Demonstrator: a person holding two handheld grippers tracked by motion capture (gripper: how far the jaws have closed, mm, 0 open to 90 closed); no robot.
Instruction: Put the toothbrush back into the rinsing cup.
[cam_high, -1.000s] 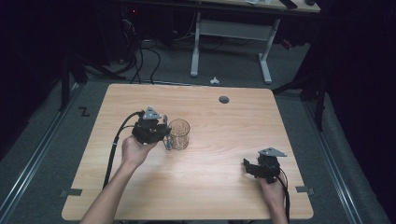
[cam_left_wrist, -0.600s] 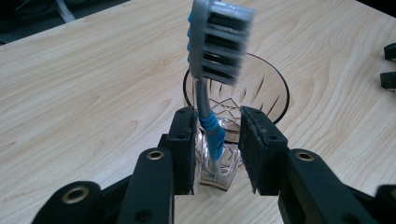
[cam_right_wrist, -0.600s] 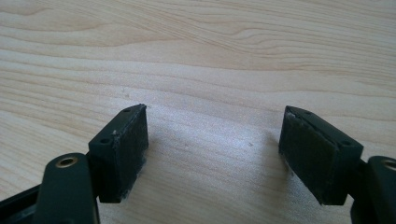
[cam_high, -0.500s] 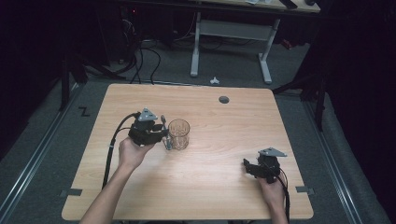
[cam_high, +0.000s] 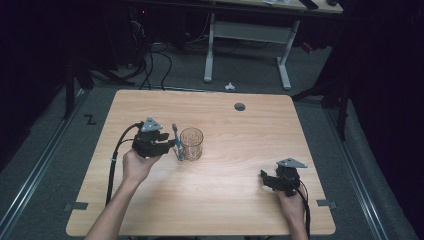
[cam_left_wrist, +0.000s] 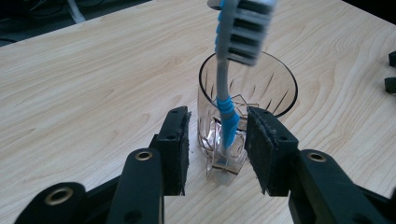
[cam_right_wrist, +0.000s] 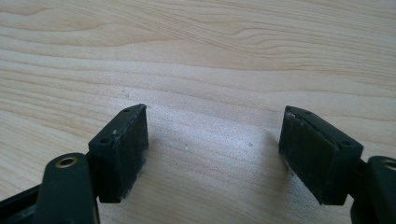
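A clear cut glass (cam_high: 191, 143) stands on the wooden table (cam_high: 230, 210), left of the middle. A blue and grey toothbrush (cam_high: 176, 141) stands nearly upright against the side of the glass that faces my left gripper (cam_high: 172, 145), bristles at the top. In the left gripper view the toothbrush (cam_left_wrist: 227, 116) rises between the two pads, and neither pad touches it. Those jaws have just been opening, with the handle loose in the gap in front of the glass (cam_left_wrist: 275, 88). My right gripper (cam_high: 267, 180) rests low at the front right, open over bare wood (cam_right_wrist: 212, 154).
A dark round grommet hole (cam_high: 240, 106) sits near the table's far edge. Beyond the table are a white desk frame (cam_high: 247, 30), cables on the floor and a small white object (cam_high: 229, 86). Bare wood lies between the glass and the right gripper.
The left gripper's jaws have widened and the gripper has drawn back slightly to the left. The toothbrush stays propped at the glass. The right gripper has not moved.
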